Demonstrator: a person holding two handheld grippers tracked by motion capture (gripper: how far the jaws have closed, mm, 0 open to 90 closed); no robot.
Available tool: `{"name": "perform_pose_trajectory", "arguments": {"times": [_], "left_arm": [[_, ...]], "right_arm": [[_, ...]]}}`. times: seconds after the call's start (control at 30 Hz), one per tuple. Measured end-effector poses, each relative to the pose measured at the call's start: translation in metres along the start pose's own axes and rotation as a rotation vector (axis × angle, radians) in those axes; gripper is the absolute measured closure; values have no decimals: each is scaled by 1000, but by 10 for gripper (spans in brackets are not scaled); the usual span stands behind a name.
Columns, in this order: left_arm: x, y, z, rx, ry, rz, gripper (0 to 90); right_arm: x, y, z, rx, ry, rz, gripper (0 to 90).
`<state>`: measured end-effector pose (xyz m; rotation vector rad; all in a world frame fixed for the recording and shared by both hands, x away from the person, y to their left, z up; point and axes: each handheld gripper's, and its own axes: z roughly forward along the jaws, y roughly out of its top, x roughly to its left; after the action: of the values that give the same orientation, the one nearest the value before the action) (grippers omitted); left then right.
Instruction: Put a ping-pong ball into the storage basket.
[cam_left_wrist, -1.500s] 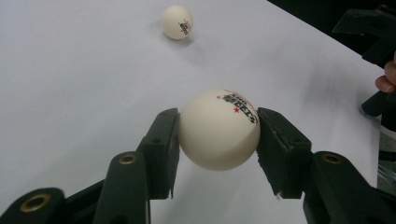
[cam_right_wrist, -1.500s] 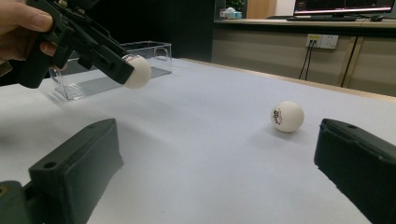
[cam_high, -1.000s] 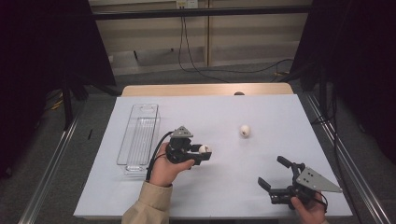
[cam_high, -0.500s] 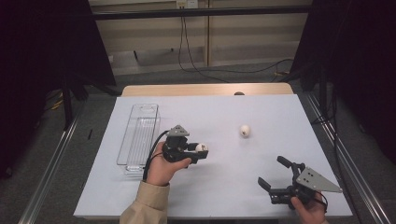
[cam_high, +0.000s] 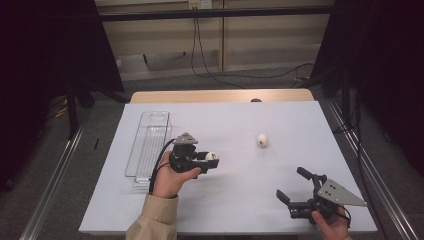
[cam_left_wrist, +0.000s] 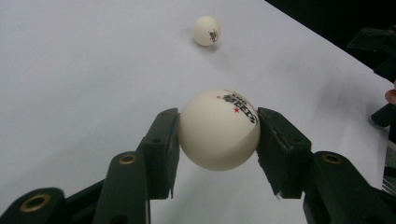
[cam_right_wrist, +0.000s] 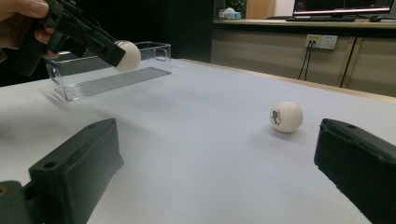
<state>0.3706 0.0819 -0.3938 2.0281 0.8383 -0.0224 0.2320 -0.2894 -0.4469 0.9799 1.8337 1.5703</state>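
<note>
My left gripper (cam_high: 211, 161) is shut on a white ping-pong ball (cam_left_wrist: 219, 129) with red and black print, held a little above the white table (cam_high: 225, 200) just right of the clear tray (cam_high: 149, 142). In the right gripper view the same held ball (cam_right_wrist: 128, 55) shows in front of that tray (cam_right_wrist: 112, 74). A second white ball (cam_high: 262, 140) lies loose on the table right of centre, also seen as the far ball (cam_left_wrist: 207, 31) and the near ball (cam_right_wrist: 286, 116). My right gripper (cam_high: 292, 185) rests low at the front right, jaws wide open, nothing between them.
The long clear plastic tray sits along the table's left side and looks empty. A wooden strip (cam_high: 220, 96) borders the table's far edge. Dark curtains and metal rails flank both sides.
My left hand has drifted slightly left and back toward the tray, still gripping its ball. The right gripper and the loose ball have kept still.
</note>
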Motion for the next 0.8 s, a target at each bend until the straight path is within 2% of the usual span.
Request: {"name": "perform_pose_trajectory", "arguments": {"times": [0.8], "left_arm": [[8, -1, -11, -4, 17, -26, 509]], "right_arm": [[0, 0, 0, -1, 0, 0, 0]]}}
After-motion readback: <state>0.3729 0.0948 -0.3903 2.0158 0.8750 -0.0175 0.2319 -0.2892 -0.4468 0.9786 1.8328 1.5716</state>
